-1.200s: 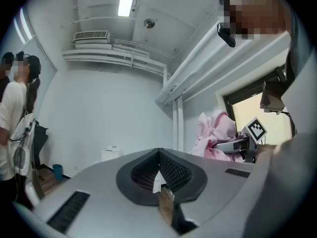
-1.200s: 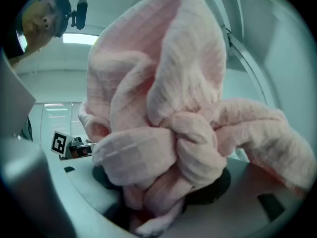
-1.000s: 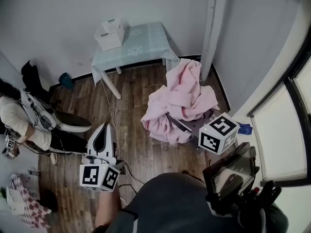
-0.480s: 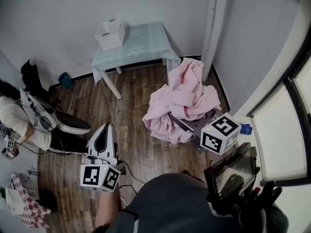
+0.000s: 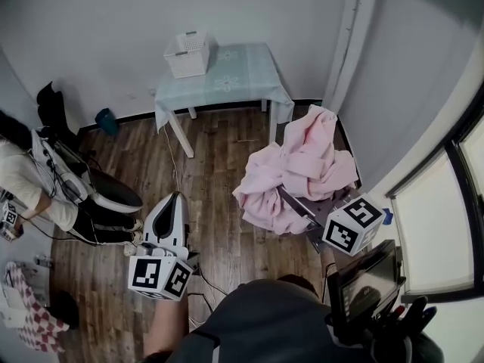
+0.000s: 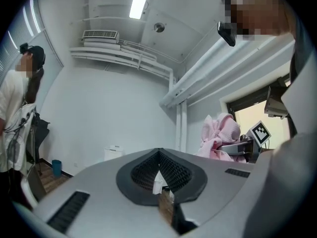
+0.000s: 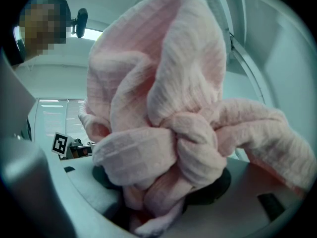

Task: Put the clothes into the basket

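My right tongs are clenched on a thick knot of the pink garment. It is a soft, ribbed, towel-like cloth whose loose folds spill over and around the jaws, and I judge it is bunched this way so the whole bulk lifts at once. My left tongs are closed on nothing and held off to the side, clear of the cloth, while the white, boxy basket stands well ahead of both tongs on the pale-clothed worktop.
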`<action>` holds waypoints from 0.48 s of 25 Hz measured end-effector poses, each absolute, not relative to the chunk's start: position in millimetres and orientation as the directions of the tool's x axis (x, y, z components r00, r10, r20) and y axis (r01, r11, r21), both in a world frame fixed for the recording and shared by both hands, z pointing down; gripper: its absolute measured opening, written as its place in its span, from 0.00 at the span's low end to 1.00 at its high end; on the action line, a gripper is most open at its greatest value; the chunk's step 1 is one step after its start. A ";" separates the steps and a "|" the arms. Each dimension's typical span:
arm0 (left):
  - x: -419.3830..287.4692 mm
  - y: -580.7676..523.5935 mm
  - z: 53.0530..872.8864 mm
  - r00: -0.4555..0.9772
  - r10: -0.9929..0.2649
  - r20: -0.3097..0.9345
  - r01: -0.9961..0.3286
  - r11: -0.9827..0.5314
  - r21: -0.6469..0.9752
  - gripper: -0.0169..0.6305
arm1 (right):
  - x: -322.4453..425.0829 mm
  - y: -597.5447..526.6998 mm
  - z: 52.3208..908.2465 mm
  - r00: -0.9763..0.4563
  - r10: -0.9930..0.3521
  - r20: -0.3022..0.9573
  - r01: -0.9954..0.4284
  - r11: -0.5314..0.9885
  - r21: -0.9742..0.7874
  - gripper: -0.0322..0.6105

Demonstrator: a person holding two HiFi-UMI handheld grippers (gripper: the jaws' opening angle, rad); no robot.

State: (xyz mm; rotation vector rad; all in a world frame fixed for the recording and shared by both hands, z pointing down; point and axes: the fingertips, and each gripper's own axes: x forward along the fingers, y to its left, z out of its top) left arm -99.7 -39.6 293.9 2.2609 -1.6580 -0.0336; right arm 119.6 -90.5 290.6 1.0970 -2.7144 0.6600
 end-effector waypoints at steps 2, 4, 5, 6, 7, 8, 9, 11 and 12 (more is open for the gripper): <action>-99.6 -42.1 295.2 0.333 -0.926 0.176 -0.919 -0.278 0.279 0.03 | 121.1 -89.9 289.7 -0.715 -0.640 0.281 -0.698 0.631 -0.340 0.57; -100.1 -43.6 295.0 0.343 -0.923 0.174 -0.916 -0.287 0.280 0.03 | 122.4 -89.4 288.7 -0.704 -0.652 0.281 -0.709 0.619 -0.338 0.57; -100.2 -43.4 294.8 0.346 -0.922 0.172 -0.915 -0.291 0.281 0.03 | 122.6 -88.9 288.3 -0.701 -0.655 0.283 -0.712 0.616 -0.337 0.57; -100.1 -43.0 294.7 0.348 -0.922 0.171 -0.914 -0.293 0.281 0.03 | 122.6 -88.8 287.8 -0.699 -0.656 0.284 -0.714 0.615 -0.336 0.57; -100.0 -42.4 294.9 0.349 -0.922 0.169 -0.913 -0.294 0.282 0.03 | 122.3 -89.0 287.0 -0.698 -0.656 0.286 -0.714 0.614 -0.335 0.57; -99.8 -41.4 295.0 0.347 -0.923 0.167 -0.913 -0.292 0.284 0.03 | 122.0 -89.0 286.0 -0.699 -0.655 0.286 -0.713 0.617 -0.333 0.57; -99.6 -40.0 295.1 0.343 -0.925 0.165 -0.914 -0.289 0.284 0.03 | 121.5 -88.9 284.9 -0.703 -0.652 0.284 -0.710 0.622 -0.330 0.57; -100.0 -37.5 296.0 0.332 -0.930 0.158 -0.918 -0.280 0.280 0.03 | 120.4 -88.9 283.6 -0.712 -0.646 0.275 -0.701 0.635 -0.326 0.57; -100.9 -36.6 297.1 0.326 -0.933 0.154 -0.920 -0.275 0.280 0.03 | 120.3 -89.4 284.0 -0.715 -0.645 0.268 -0.698 0.638 -0.325 0.57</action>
